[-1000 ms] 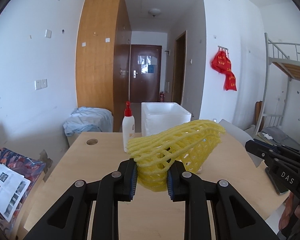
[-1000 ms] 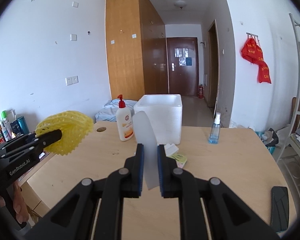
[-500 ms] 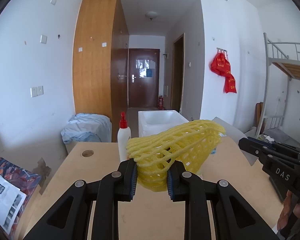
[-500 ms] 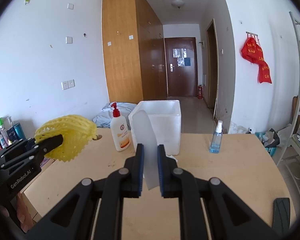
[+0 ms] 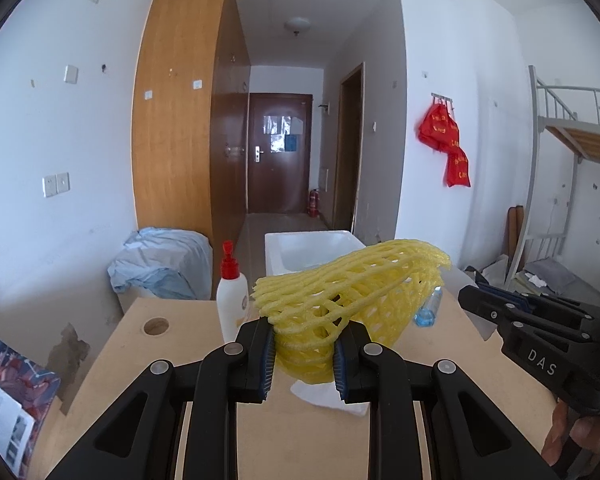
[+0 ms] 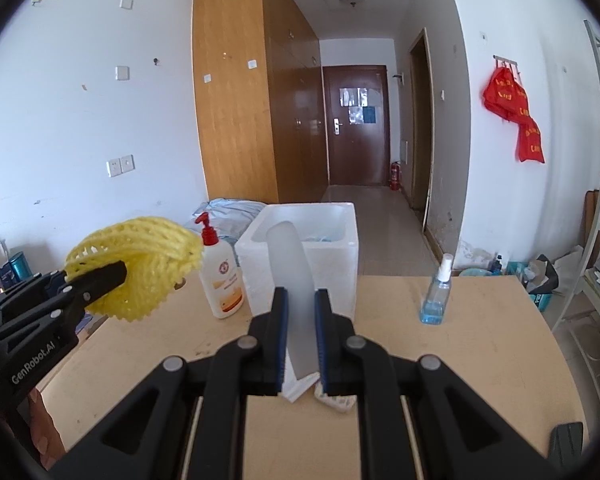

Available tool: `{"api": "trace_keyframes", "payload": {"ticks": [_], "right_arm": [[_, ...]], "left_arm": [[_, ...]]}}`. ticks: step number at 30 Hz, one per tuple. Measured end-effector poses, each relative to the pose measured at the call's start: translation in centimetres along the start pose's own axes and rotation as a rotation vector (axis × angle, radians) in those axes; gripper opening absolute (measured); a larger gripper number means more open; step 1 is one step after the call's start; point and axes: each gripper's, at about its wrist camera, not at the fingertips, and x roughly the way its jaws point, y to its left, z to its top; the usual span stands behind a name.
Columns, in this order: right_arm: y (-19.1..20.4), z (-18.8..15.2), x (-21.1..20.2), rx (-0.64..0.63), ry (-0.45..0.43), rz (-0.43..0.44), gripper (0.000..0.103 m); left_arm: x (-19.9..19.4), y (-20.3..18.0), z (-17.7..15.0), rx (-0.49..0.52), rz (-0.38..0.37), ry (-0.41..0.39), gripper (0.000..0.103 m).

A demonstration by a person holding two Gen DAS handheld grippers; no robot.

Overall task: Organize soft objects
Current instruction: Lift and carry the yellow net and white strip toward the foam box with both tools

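The left gripper (image 5: 304, 354) is clamped on a yellow foam net (image 5: 352, 300), a crumpled open mesh sleeve filling the lower middle of the left view and held above the table (image 5: 148, 360). The right gripper (image 6: 302, 338) pinches a thin, pale translucent foam sheet (image 6: 292, 280) that stands upright at frame centre. Behind it sit a white foam box (image 6: 332, 264), open at the top, a pump bottle (image 6: 220, 280) to its left and a blue spray bottle (image 6: 434, 296) to its right. Bare tabletop lies at lower right, up to the table's right edge.
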Motion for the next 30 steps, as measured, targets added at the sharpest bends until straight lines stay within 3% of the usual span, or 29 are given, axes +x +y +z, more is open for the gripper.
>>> {"api": "trace_keyframes", "payload": {"ticks": [9,21,30], "right_arm": [[-0.1,2.5,3.4,-0.02,0.028,-0.019,0.016],[-1.3,5.6,8.8,-0.019,0.05,-0.039,0.016],[-2.2,6.5,11.9,-0.012,0.068,-0.04,0.016]], "left_arm": [[5.2,0.5,2.0,-0.013,-0.016,0.041,0.024],[11.9,1.2,4.7,-0.032,0.018,0.062,0.024],[15.7,0.6,5.0,-0.016,0.014,0.09,0.024]]}}
